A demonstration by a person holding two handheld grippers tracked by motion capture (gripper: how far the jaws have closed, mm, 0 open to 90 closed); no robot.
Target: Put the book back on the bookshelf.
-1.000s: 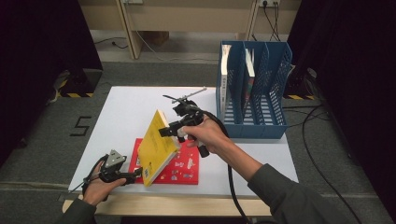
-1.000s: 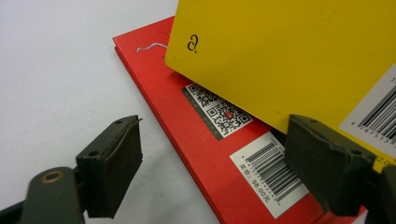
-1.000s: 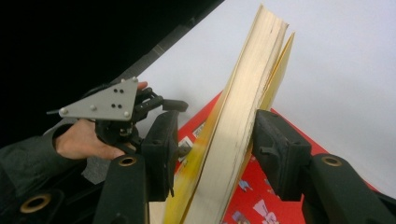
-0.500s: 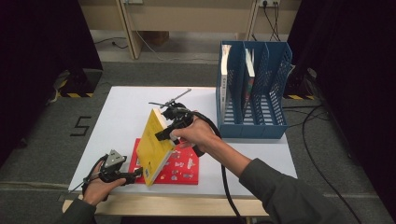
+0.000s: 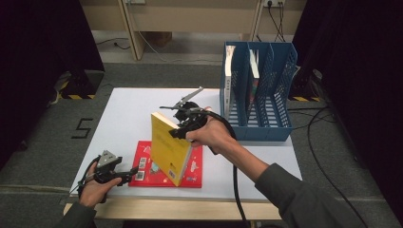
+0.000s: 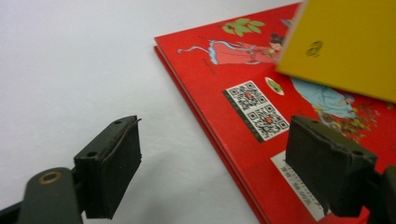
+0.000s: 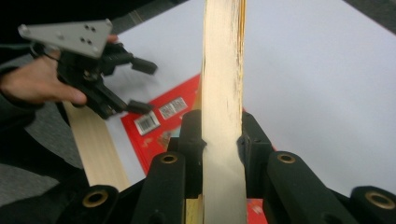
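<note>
Yellow paperback book is held tilted on its lower edge upon the flat red picture book, its top leaning toward the blue plastic file rack. The right gripper is clamped on the upper corner of the yellow book; in the right gripper view the cream page block is seen pinched between the two black jaws, which have just been closing on it. The hand bearing this gripper is seen between the yellow book and the rack.

The red picture book is laid flat on the white surface, well apart from the rack and near the surface's front edge. Its cover, with printed figures and two square codes, is partly overhung by the yellow book in the left gripper view.

The left gripper is held low at the edge of the red book farthest from the rack. Its jaws are set apart and nothing is pressed by them: one jaw is seen over the bare surface, the other over the red cover, with the book's edge between them.

In the rack, a few upright books are seen in its compartments.
</note>
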